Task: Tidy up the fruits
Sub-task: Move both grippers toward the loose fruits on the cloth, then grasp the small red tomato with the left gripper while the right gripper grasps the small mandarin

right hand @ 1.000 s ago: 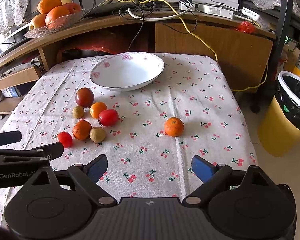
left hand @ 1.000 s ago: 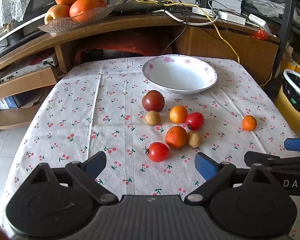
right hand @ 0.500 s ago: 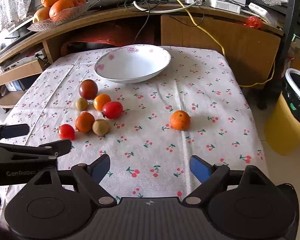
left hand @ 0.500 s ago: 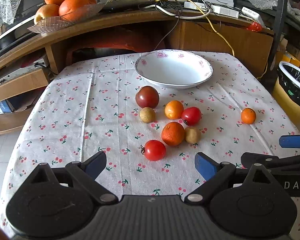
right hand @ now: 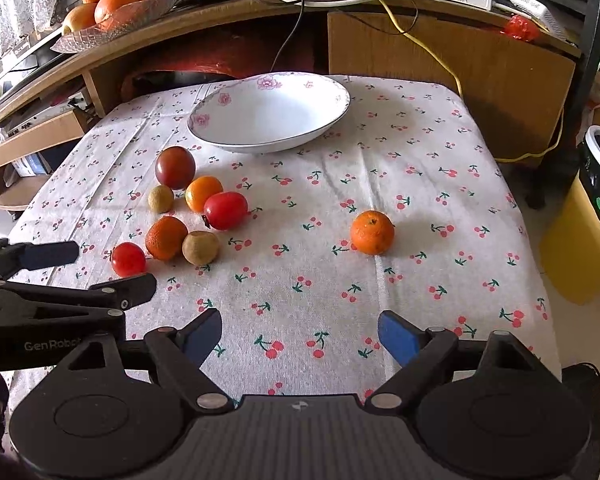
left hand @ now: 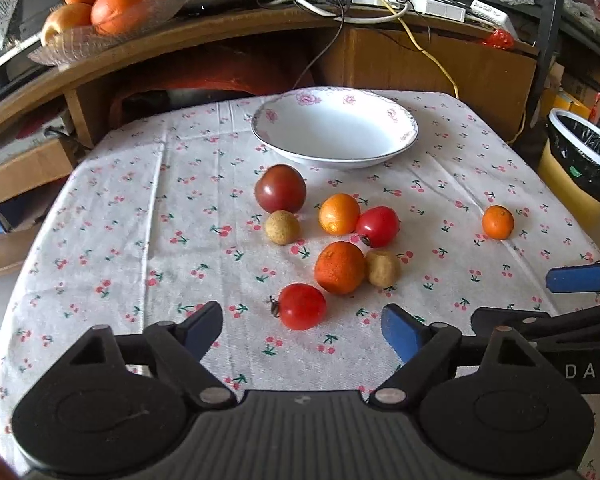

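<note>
so we hold both tongs low over the near edge of the counter (left hand: 112,208), which wears a white cloth printed with cherries. our left tongs (left hand: 302,330) stand wide apart with nothing between the blue pads, and our right tongs (right hand: 300,330) are spread just as wide and equally empty.

we take the white bowl (left hand: 336,130) with pink flowers on its rim as our landmark; it sits at the far middle of the counter and holds nothing. just in front of the bowl, toward us, lies a dark red tomato (left hand: 280,189). a small tan longan (left hand: 283,227) touches the near side of that tomato. further from the bowl on the same side sit a small orange (left hand: 339,214) and a red tomato (left hand: 377,226), pressed together. nearer to us than those, a rougher mandarin (left hand: 340,267) touches a second longan (left hand: 383,268), and a bright red tomato (left hand: 302,306) sits nearest of all, just ahead of our left tongs. one lone mandarin (right hand: 372,232) rests well apart from the bowl, to its near right, away from the cluster.

beyond the bowl, on a wooden shelf (right hand: 228,10), a glass dish (right hand: 112,26) carries larger oranges amid cables. to the right of the bowl, off the counter, stands a yellow bin (left hand: 580,176) with a black liner.
</note>
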### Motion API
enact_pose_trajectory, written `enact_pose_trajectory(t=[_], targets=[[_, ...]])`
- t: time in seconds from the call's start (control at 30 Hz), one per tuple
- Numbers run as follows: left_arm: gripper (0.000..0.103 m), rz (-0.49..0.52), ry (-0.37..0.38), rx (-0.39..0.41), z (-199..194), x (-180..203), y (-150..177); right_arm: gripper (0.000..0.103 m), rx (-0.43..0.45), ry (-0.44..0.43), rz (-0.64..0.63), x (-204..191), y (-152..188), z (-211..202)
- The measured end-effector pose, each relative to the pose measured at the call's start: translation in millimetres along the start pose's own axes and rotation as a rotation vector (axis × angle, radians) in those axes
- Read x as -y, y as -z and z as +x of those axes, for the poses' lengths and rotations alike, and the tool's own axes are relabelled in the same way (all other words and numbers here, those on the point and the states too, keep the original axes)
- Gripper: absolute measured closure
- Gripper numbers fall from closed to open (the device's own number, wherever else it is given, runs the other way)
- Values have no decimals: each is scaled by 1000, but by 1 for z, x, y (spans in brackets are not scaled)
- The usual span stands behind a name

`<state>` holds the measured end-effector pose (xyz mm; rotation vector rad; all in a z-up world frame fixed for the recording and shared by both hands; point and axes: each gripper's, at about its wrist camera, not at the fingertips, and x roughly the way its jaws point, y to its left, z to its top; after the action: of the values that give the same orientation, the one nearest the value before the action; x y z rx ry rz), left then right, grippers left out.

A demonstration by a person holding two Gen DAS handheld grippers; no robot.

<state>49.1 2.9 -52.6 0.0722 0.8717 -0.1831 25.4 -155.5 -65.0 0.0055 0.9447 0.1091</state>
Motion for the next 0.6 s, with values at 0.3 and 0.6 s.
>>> enact_pose_trajectory(t=[0.3,0.6], targets=[[29,-2,17,-23,14,-4,0,22,-8,-25,4,1,-2,3],[52,2,14,-19,20,-6,-3,23,-15,-36,21,6,-2,3]])
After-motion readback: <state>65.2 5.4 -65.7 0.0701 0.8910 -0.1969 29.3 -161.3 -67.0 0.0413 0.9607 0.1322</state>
